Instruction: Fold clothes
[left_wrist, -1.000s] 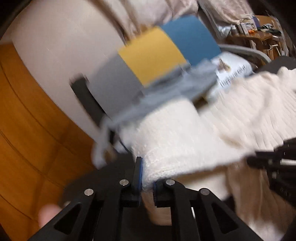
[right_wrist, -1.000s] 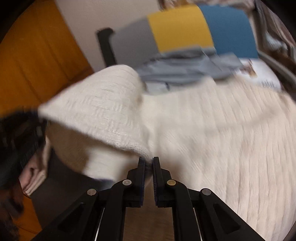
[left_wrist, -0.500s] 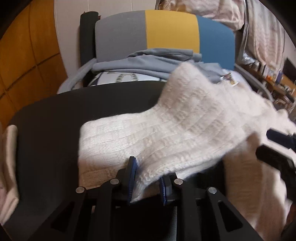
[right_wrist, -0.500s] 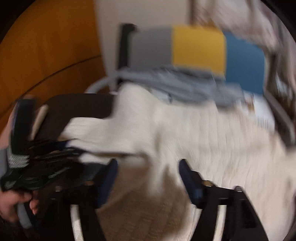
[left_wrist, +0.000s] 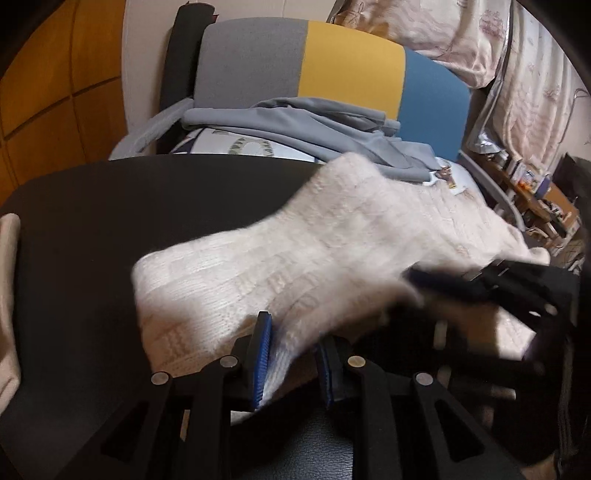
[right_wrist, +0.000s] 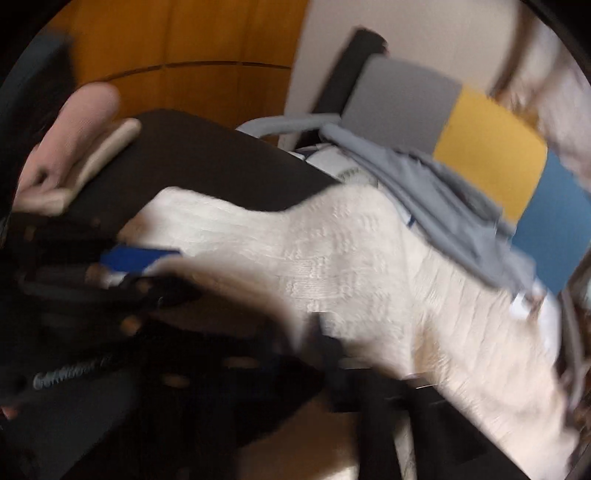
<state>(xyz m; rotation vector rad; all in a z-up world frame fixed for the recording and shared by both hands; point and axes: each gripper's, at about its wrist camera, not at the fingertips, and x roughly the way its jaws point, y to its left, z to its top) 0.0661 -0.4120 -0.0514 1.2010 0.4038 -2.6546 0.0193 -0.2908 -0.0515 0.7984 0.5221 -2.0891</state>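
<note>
gripping a thick fold of the cream knit sweater (left_wrist: 295, 266), the left gripper (left_wrist: 291, 363) has its blue pads (left_wrist: 260, 358) part-way apart with the knit bunched between them and pressed by both. the right gripper (right_wrist: 321, 332) is badly blurred in its own view; its jaws are closing, and the sweater's near edge seems to sit at their tips, though whether they have caught it cannot be told. in the left view it shows as a dark smear at the sweater's right side.

the sweater lies across the dark table (left_wrist: 92, 229), one sleeve reaching toward the left edge, the body trailing off the far right edge toward a chair with a grey, yellow and blue back (left_wrist: 303, 70) piled with grey-blue clothes (left_wrist: 314, 125). folded pinkish cloth (right_wrist: 66, 147) sits at the table's left edge.

the knit looks soft, bulky and limp; it will likely sag and stretch if lifted by one point. taking it at the hem or cuff with both grippers, well apart, should keep the fold even.
</note>
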